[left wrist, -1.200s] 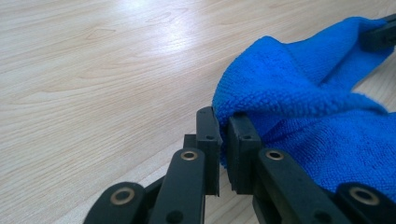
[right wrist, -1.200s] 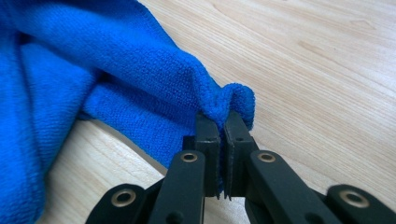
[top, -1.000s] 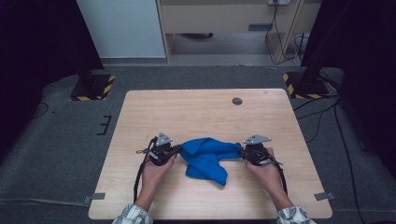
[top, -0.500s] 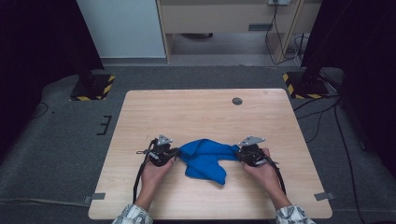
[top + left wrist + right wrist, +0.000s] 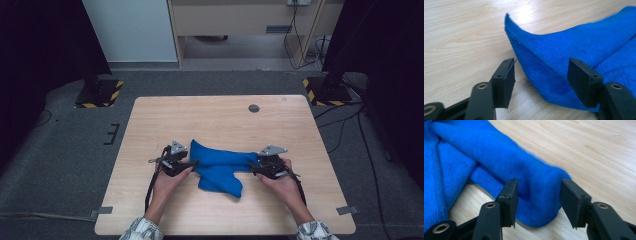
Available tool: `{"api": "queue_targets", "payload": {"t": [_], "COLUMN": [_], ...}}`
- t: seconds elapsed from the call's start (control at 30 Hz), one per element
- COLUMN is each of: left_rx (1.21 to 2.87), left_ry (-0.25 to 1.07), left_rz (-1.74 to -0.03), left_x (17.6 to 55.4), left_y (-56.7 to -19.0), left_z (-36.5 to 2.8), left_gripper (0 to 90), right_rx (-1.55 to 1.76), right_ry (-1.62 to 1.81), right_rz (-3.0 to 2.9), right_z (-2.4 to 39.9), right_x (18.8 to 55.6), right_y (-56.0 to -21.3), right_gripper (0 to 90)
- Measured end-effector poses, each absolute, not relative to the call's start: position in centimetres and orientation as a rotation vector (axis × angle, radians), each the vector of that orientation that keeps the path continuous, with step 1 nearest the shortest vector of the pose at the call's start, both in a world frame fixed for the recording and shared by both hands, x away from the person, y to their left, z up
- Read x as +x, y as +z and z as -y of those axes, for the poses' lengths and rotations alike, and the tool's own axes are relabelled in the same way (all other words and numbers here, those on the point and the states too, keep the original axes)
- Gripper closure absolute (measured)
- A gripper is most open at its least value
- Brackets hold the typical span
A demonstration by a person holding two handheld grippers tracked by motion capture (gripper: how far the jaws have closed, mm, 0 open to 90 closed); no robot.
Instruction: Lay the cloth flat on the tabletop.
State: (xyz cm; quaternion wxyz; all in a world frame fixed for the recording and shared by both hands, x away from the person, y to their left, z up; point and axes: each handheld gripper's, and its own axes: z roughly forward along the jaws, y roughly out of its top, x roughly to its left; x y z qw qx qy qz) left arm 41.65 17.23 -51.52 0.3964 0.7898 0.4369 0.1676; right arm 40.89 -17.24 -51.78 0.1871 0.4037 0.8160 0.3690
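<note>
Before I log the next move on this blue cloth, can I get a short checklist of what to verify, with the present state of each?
1. Left gripper released: ok. Its jaws have just been opening; the blue cloth edge lies between them, pads off it.
2. Right gripper released: ok. Its jaws have just been opening too; the cloth's folded end sits between them unpressed.
3. Cloth resting on the table: ok, it lies on the wood in both gripper views.
4. Cloth folded neatly: not ok, a flap hangs toward the near edge in the high view.
5. Cloth clear of the table edges: ok.
6. Layers aligned underneath: cannot tell.
</note>
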Motion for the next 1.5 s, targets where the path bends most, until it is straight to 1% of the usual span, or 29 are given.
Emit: {"api": "queue_targets", "payload": {"t": [0.03,0.07,0.13,0.2,0.33,0.43,0.5,0.67,0.8,0.87,0.9,0.97,1.0,1.07,1.1,1.17,1.2,1.27,1.4,1.5], "left_rx": [2.005,1.995,1.983,1.972,1.974,1.970,1.977,1.980,2.011,2.025,2.038,2.051,2.051,2.058,2.055,2.027,1.979,1.932,1.906,1.891], "left_ry": [0.433,0.438,0.449,0.455,0.490,0.507,0.524,0.540,0.525,0.483,0.476,0.441,0.416,0.413,0.417,0.429,0.434,0.460,0.471,0.502], "left_rz": [-1.111,-1.111,-1.115,-1.113,-1.106,-1.111,-1.117,-1.135,-1.129,-1.142,-1.139,-1.147,-1.134,-1.112,-1.112,-1.118,-1.122,-1.113,-1.116,-1.131], "left_x": [41.8,42.0,42.4,42.8,43.7,44.4,44.9,46.1,46.9,47.3,47.4,47.5,47.4,47.2,47.0,46.7,46.3,45.5,44.8,44.7], "left_y": [-51.4,-51.3,-51.0,-50.6,-50.0,-50.0,-50.0,-50.3,-50.7,-51.0,-51.2,-51.4,-51.4,-51.4,-51.3,-51.1,-50.8,-50.4,-50.4,-50.2], "left_z": [-17.3,-17.3,-17.4,-17.4,-17.1,-16.9,-17.0,-17.1,-16.8,-16.6,-16.5,-16.3,-16.3,-16.1,-16.1,-16.2,-16.5,-16.8,-17.6,-18.3], "left_gripper": [39.1,39.2,40.5,40.0,38.5,37.8,37.6,37.2,36.4,36.2,38.3,46.6,54.4,69.0,78.3,86.8,87.0,87.0,86.3,86.0], "right_rx": [1.147,1.153,1.167,1.181,1.208,1.222,1.228,1.246,1.258,1.263,1.270,1.267,1.268,1.269,1.272,1.277,1.282,1.289,1.302,1.317], "right_ry": [1.040,1.036,1.055,1.066,1.084,1.095,1.096,1.068,1.080,1.086,1.085,1.082,1.084,1.075,1.076,1.073,1.064,1.058,1.046,1.040], "right_rz": [-2.285,-2.277,-2.265,-2.246,-2.203,-2.182,-2.189,-2.204,-2.190,-2.189,-2.192,-2.191,-2.191,-2.186,-2.183,-2.175,-2.167,-2.161,-2.161,-2.169], "right_z": [17.4,17.5,17.9,18.4,19.5,19.9,19.9,19.5,19.8,19.9,19.9,19.9,20.0,20.0,20.1,20.1,20.2,20.3,20.0,19.6], "right_x": [40.9,40.9,40.8,40.6,40.4,40.4,40.5,40.8,40.9,40.8,40.8,40.9,40.9,41.0,41.0,41.1,41.3,41.6,42.6,43.3], "right_y": [-51.7,-51.5,-51.3,-50.8,-50.1,-50.0,-50.1,-50.8,-50.6,-50.6,-50.7,-50.7,-50.7,-50.7,-50.8,-50.8,-50.9,-51.0,-51.5,-51.8], "right_gripper": [46.2,46.5,48.9,52.8,68.9,75.8,75.7,69.5,69.2,69.1,69.0,68.7,68.7,68.6,68.5,68.7,69.1,69.3,68.9,66.7]}}
